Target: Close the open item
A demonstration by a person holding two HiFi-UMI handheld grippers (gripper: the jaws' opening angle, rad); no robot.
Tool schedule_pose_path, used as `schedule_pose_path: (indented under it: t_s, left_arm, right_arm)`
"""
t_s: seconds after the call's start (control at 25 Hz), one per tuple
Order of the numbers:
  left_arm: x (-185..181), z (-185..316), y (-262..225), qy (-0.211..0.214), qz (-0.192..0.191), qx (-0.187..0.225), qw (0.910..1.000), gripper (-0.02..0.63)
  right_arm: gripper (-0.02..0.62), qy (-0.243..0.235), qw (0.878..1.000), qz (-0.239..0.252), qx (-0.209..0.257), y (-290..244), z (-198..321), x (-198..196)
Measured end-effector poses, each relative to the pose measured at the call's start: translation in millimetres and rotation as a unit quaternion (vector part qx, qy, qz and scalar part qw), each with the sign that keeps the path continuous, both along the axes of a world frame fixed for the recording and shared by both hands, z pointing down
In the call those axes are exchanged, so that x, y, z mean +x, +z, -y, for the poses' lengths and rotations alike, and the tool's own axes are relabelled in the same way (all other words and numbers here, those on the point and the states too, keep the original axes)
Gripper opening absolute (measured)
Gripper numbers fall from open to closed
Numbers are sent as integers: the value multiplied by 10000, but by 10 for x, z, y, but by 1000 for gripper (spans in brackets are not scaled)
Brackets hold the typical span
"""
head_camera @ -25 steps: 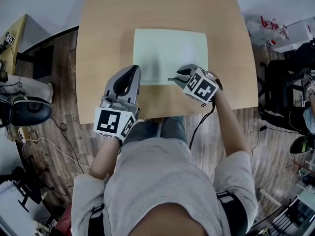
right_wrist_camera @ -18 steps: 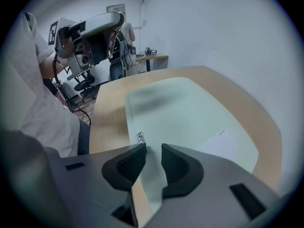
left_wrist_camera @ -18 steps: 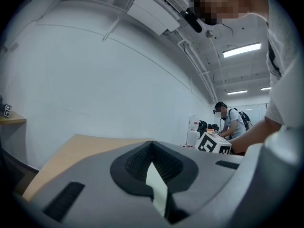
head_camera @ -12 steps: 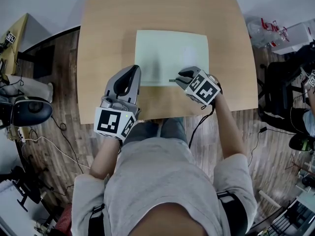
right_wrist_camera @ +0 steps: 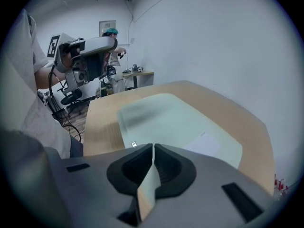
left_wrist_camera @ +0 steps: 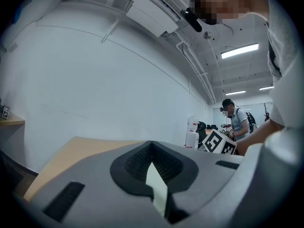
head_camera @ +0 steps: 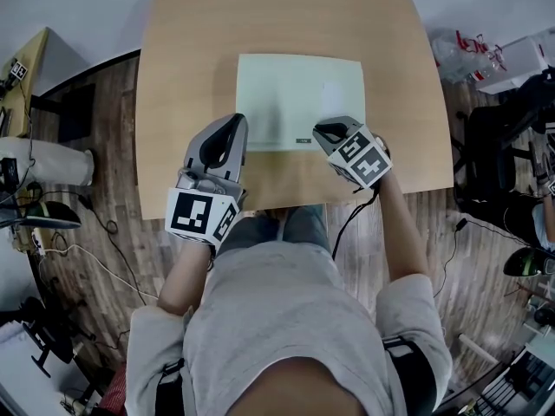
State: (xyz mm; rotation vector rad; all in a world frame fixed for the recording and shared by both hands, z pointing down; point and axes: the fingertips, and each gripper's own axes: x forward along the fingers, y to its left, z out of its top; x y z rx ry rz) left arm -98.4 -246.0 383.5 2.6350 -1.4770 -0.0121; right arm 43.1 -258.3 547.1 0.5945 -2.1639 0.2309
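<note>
A flat pale green zip pouch (head_camera: 299,98) lies in the middle of the wooden table (head_camera: 191,50). Its small dark zipper tab (head_camera: 303,140) sits at the pouch's near edge. My right gripper (head_camera: 323,130) hovers just right of that tab, and its jaws are closing with nothing between them. In the right gripper view the tab (right_wrist_camera: 133,144) shows just ahead of the tips of the right gripper (right_wrist_camera: 153,148), apart from them, with the pouch (right_wrist_camera: 175,120) beyond. My left gripper (head_camera: 232,124) is shut and empty at the pouch's near left corner. The left gripper (left_wrist_camera: 152,145) points up at the wall.
A white label (head_camera: 333,94) is on the pouch's right half. The table's front edge runs just below both grippers. Office chairs and cables (head_camera: 52,198) crowd the floor at left, bags and clutter (head_camera: 477,46) at right. Another person (left_wrist_camera: 235,120) stands far off.
The right gripper's jaws have closed from wide apart and it has shifted slightly right, leaving the zipper tab free beside it. The left gripper has not moved.
</note>
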Motion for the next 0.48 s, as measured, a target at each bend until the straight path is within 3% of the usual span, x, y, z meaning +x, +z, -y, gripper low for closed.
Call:
schedule_pose_path:
  t_s: [0.48]
  left_arm:
    - [-22,-187,-101,292,28,197,9994,12]
  right_arm:
    - [9,992,9897,917,477,-379,-133,-10]
